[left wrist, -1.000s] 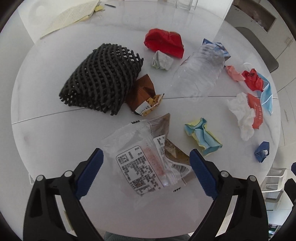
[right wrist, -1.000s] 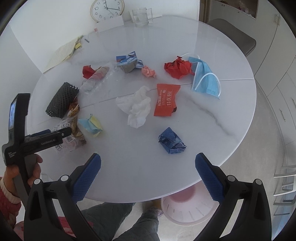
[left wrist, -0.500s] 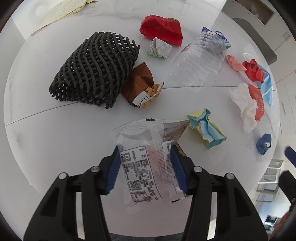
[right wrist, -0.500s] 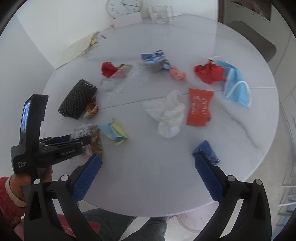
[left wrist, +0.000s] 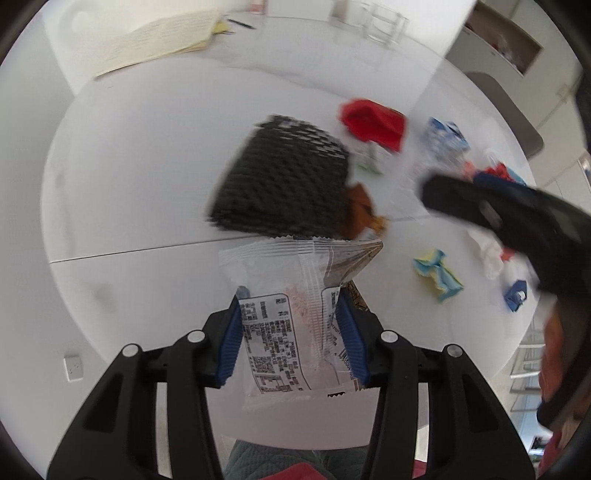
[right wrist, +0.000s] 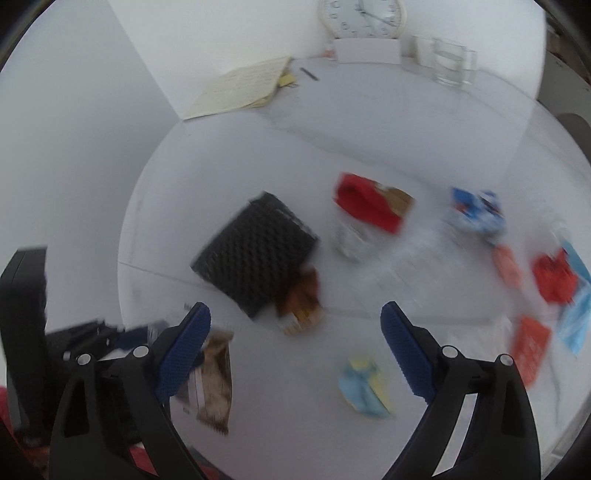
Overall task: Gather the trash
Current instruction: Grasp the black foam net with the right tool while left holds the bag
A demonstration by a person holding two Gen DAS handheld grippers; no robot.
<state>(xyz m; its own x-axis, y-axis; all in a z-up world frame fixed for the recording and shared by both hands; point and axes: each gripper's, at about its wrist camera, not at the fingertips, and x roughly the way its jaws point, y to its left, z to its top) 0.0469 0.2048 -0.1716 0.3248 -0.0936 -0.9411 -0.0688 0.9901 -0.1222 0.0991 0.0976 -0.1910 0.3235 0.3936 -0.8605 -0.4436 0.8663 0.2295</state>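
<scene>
My left gripper (left wrist: 291, 325) is shut on a clear plastic snack wrapper (left wrist: 284, 295) with a printed label, held above the round white table (left wrist: 129, 184). My right gripper (right wrist: 295, 332) is open and empty over the table's near left part; its black body shows in the left wrist view (left wrist: 517, 221). Trash lies on the table: a black foam net (right wrist: 255, 254), a brown wrapper (right wrist: 303, 306), a red wrapper (right wrist: 365, 206), a blue-yellow crumpled paper (right wrist: 364, 384). The left gripper shows at lower left (right wrist: 122, 336) with the wrapper (right wrist: 214, 380).
Farther right lie a blue packet (right wrist: 476, 210), a red crumple (right wrist: 554, 277), a blue face mask (right wrist: 576, 317) and an orange sachet (right wrist: 530, 347). A notebook (right wrist: 243, 88), a glass (right wrist: 448, 64) and a clock (right wrist: 364, 16) stand at the back wall.
My left gripper has lifted the clear wrapper off the table and pulled back. My right gripper has swung left toward the net and brown wrapper; both views are blurred by motion.
</scene>
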